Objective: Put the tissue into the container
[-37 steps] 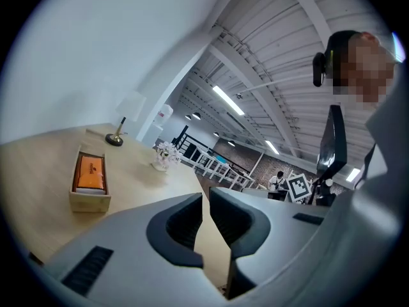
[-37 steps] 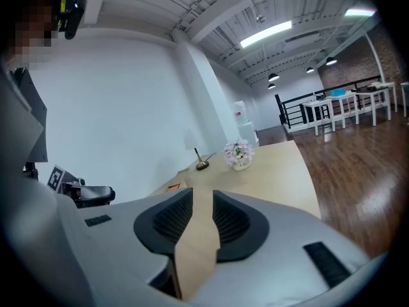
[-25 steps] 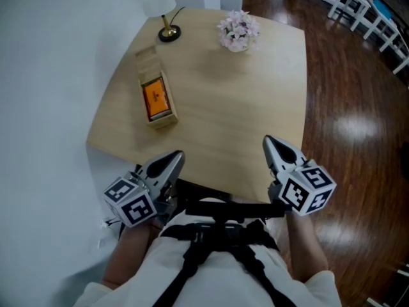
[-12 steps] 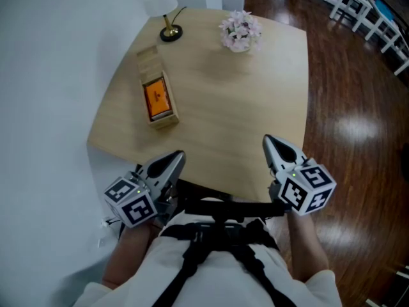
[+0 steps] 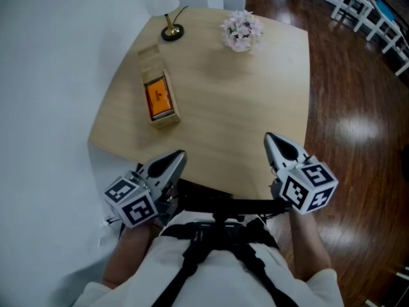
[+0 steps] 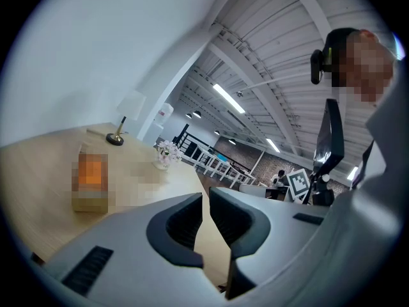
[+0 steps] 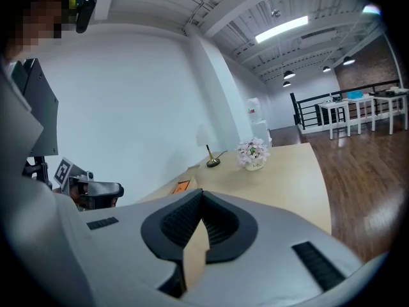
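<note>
A long wooden container (image 5: 149, 60) lies at the table's far left, and an orange packet (image 5: 157, 99) rests in its near half. The same packet shows as a mosaic-blurred orange patch (image 6: 91, 173) in the left gripper view and small (image 7: 181, 186) in the right gripper view. My left gripper (image 5: 179, 156) hovers at the table's near edge, its jaws a narrow slit apart with nothing between them. My right gripper (image 5: 270, 139) hangs over the near right part of the table, shut and empty. Both are far from the container.
A brass lamp base (image 5: 170, 32) with a cable stands at the far left corner, and a small pot of pale flowers (image 5: 241, 32) at the far middle. The wooden table (image 5: 243, 101) borders a white wall at left and dark wood floor (image 5: 358, 107) at right.
</note>
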Demonstrator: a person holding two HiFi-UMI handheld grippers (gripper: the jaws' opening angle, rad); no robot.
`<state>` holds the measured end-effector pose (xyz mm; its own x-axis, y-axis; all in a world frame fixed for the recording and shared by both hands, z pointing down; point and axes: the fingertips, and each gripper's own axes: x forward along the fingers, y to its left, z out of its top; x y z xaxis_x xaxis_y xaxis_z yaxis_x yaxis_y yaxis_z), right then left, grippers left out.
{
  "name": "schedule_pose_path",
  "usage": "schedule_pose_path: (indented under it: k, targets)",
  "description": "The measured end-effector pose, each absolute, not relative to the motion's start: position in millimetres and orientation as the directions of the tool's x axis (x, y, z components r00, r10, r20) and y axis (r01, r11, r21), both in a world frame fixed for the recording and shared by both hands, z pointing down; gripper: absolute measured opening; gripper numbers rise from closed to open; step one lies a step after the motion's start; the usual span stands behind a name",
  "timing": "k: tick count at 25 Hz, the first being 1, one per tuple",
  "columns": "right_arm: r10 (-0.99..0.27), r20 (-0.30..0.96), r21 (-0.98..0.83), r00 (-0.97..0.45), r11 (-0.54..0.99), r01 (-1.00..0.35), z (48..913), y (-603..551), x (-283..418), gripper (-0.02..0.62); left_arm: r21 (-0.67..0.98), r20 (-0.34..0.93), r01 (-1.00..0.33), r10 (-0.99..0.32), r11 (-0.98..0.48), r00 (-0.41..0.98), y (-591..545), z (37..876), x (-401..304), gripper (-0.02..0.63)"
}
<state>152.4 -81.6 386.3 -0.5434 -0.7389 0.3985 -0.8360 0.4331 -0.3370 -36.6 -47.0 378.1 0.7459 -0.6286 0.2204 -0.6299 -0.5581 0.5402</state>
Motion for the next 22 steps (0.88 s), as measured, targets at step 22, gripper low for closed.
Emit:
schedule_pose_path:
  k: [22]
  targets:
    - [-0.731,0.416,-0.322,-0.541,0.438,-0.839,391.2,-84.7,150.9,-0.014,0.54,0.233,-0.637,-0.63,-0.55,0.741,-45.2,381.4,-38.2,0.029]
